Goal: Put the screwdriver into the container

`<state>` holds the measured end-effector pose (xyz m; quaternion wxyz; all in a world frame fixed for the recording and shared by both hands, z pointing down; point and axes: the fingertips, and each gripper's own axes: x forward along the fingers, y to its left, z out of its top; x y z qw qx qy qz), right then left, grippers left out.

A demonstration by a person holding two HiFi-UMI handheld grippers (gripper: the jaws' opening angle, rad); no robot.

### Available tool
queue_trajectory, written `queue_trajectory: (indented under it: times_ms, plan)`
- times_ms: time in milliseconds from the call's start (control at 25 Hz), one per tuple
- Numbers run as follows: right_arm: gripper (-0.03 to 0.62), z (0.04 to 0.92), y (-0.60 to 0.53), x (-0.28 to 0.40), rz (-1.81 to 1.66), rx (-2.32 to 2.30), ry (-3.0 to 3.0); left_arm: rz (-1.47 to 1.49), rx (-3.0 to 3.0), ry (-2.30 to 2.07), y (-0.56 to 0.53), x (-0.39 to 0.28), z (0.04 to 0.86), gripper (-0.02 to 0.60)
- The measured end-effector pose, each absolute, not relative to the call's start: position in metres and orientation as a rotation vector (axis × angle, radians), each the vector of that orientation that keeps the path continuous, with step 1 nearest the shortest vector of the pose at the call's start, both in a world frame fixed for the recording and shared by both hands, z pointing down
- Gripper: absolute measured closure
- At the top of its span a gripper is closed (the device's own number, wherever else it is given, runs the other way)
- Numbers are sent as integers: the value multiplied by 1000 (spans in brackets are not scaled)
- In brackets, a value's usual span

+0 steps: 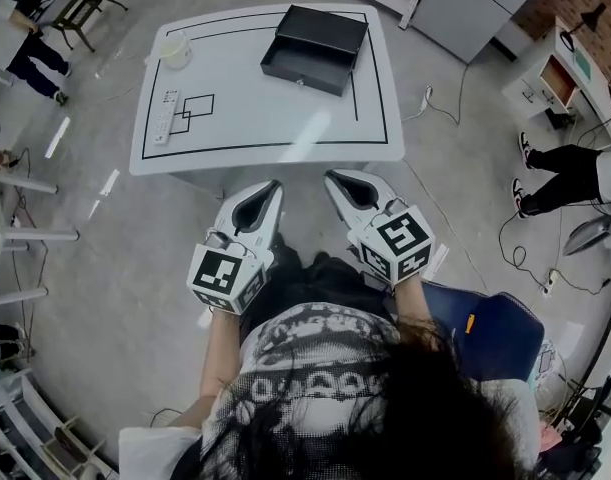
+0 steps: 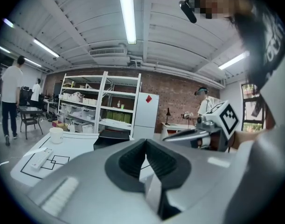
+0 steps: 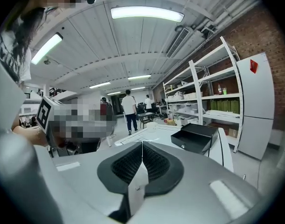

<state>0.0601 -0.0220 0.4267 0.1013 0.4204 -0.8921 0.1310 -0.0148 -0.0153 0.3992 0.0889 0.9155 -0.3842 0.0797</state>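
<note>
A black open box-shaped container (image 1: 315, 48) lies at the far right of the white table (image 1: 285, 118); it also shows in the left gripper view (image 2: 115, 135) and the right gripper view (image 3: 196, 136). I cannot make out a screwdriver in any view. My left gripper (image 1: 276, 184) and right gripper (image 1: 329, 175) hang side by side in front of the table's near edge, close to my body. The left gripper (image 2: 144, 141) has its jaws together with nothing between them. The right gripper (image 3: 142, 143) is likewise shut and empty.
A white cup (image 1: 174, 48) stands at the table's far left, and a flat white remote-like object (image 1: 166, 114) lies on black square markings. A blue chair (image 1: 495, 333) is at my right. A seated person's legs (image 1: 565, 173) are further right; shelves and a fridge stand beyond the table.
</note>
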Motion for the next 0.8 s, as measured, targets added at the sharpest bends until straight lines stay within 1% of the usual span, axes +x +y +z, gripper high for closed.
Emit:
queue_trajectory:
  times_ms: [800]
  plan:
    - [597,421,-3,74,303,1176,-2677,226,2730,-1218,5,4,395,581]
